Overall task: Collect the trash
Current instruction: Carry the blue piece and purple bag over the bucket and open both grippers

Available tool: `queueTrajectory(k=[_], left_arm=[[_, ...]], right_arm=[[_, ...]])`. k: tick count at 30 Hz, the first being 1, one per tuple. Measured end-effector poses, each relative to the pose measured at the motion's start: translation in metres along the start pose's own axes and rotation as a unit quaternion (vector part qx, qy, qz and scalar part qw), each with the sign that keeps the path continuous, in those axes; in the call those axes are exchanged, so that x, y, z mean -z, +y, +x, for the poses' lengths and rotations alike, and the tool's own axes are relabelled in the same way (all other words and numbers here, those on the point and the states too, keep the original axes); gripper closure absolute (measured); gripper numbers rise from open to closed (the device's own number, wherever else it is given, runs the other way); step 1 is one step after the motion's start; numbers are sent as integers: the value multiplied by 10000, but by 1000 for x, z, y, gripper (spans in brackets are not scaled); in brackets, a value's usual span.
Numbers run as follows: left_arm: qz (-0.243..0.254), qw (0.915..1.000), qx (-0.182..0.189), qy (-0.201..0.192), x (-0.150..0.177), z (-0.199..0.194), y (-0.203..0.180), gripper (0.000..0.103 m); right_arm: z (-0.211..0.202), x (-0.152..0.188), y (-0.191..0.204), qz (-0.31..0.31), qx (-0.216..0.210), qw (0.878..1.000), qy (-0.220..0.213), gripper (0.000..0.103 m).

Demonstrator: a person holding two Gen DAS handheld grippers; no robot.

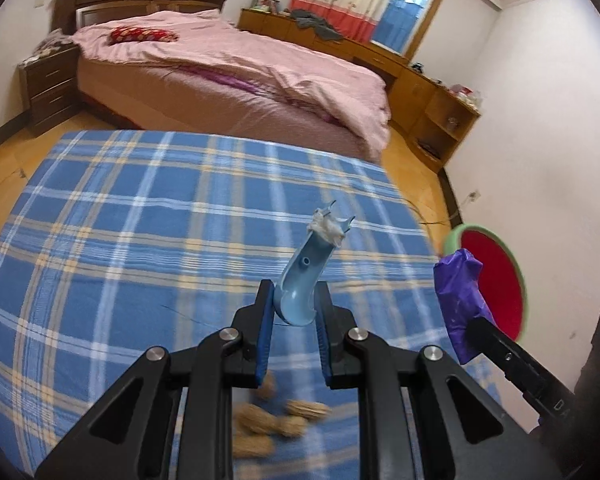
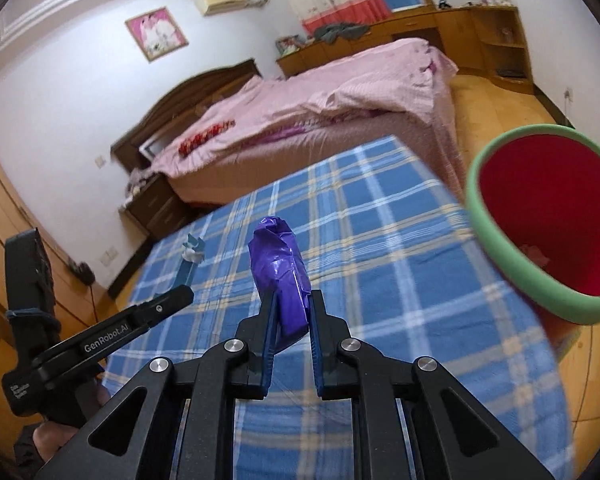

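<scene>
1. Both grippers are clamped on trash: my left gripper (image 1: 294, 312) pinches a pale blue plastic piece (image 1: 300, 280), my right gripper (image 2: 294, 312) squeezes a purple wrapper (image 2: 280, 276).
2. That plastic piece is curved and glossy, with a small round hole partway up and a forked tip carrying a white wad (image 1: 328, 230). It stands up from between the pads, above the cloth.
3. My wrapper is crumpled, shiny foil-like purple, its lower end caught between the blue pads, its upper end sticking up free. It is held off the cloth, near the bin.
4. A red bin (image 2: 548, 224) with a pale green rim stands just past the table's right edge; something small and pinkish lies inside.
5. Peanut shells (image 1: 276, 420) lie on the blue plaid cloth (image 1: 140, 240) under my left gripper, blurred.
6. Writing: "GenRobot.AI" reads in white on the left gripper's side in the right view; smaller print below it is too small to read.
7. Beyond the table are a pink bed (image 1: 240, 76) and wooden cabinets (image 1: 420, 84).
</scene>
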State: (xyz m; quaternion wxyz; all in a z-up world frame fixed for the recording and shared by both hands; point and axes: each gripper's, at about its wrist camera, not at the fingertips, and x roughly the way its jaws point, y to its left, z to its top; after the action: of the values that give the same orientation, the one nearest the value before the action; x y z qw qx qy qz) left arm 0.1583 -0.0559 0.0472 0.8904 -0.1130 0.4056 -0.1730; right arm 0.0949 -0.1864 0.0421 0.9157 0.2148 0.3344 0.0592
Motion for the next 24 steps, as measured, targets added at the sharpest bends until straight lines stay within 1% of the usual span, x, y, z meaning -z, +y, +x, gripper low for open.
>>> queueTrajectory(k=[5, 9, 17, 24], left_arm=[[240, 9993, 276, -10, -3, -8, -37, 84], [419, 9980, 482, 12, -4, -4, -66, 84], [838, 9930, 809, 172, -2, 19, -123, 84], [1233, 9860, 1059, 372, 4, 53, -173, 84]], right_arm=[[-34, -1, -27, 340, 99, 9989, -294, 88], [-55, -4, -55, 620, 250, 9965, -508, 88], [-84, -12, -106, 1014, 577, 9887, -937, 88], [-95, -17, -153, 1322, 1008, 9798, -1115, 88]])
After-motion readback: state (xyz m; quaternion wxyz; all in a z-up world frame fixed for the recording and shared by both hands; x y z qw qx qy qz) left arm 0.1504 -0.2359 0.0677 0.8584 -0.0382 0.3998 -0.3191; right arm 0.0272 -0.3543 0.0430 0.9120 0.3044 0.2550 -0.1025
